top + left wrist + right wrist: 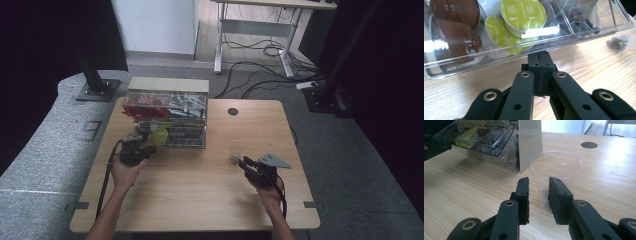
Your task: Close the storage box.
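Wood-grain tabletop fills the lower half of the high view, with the clear organizer [167, 120] at its upper left. Your left gripper [541, 58] has its jaws pressed together, tips at the front wall of the open drawer [584, 32] of coffee pods [524, 15]. Your right gripper [539, 192] pinches the clear plastic cup [555, 165] at centre right. Keep the cup steady and upright, and push or pull the drawer squarely.

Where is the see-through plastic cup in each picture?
High view: the clear plastic cup lies right of centre, at the right gripper.
Left gripper view: a small clear thing sits at the right edge; I cannot tell whether it is the cup.
Right gripper view: centre, between the jaws.
Shared landmark: clear drawer organiser.
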A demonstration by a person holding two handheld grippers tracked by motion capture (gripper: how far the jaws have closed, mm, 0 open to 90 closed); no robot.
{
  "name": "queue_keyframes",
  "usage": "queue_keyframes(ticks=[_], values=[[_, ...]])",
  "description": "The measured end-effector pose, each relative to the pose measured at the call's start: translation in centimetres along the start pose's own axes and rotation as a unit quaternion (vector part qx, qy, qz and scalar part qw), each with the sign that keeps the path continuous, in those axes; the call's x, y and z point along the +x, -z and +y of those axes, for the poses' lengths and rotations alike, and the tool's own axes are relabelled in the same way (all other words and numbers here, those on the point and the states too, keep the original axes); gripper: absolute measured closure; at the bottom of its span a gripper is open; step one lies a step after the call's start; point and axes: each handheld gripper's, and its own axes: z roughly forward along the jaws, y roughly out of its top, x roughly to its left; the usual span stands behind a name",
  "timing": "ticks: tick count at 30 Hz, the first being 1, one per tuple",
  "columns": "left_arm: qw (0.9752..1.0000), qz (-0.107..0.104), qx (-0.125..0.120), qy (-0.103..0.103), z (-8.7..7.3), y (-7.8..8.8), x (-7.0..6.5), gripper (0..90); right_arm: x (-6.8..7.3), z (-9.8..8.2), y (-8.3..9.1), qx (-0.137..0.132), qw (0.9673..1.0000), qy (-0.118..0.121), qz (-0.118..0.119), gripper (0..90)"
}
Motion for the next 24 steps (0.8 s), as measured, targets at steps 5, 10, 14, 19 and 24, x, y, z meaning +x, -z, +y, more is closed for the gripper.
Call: queue_keyframes(ticks=[5, 10, 14, 19, 24], values=[[1.0, -0.002, 0.004, 0.0, -0.19, -0.34, -0.04, 90.0, 0.02, -0.08, -0.07, 0.001, 1.0, -0.001, 0.0, 69.6], [0.9999, -0.005, 0.012, 0.0, -0.33, -0.66, 0.14, 90.0, 0.06, -0.13, -0.07, 0.002, 1.0, 0.001, 0.001, 69.5], [0.9999, -0.009, 0.01, 0.004, -0.46, -0.78, 0.14, 90.0, -0.01, -0.22, -0.09, 0.003, 1.0, 0.0, -0.001, 69.5], [0.9999, -0.01, 0.01, 0.002, -0.48, -0.9, 0.05, 90.0, 0.08, -0.25, -0.17, 0.004, 1.0, 0.0, 0.0, 69.5], [0.9999, -0.013, 0.009, -0.002, -0.59, -0.92, -0.32, 90.0, 0.36, -0.1, -0.23, 0.003, 1.0, 0.005, 0.003, 69.5]])
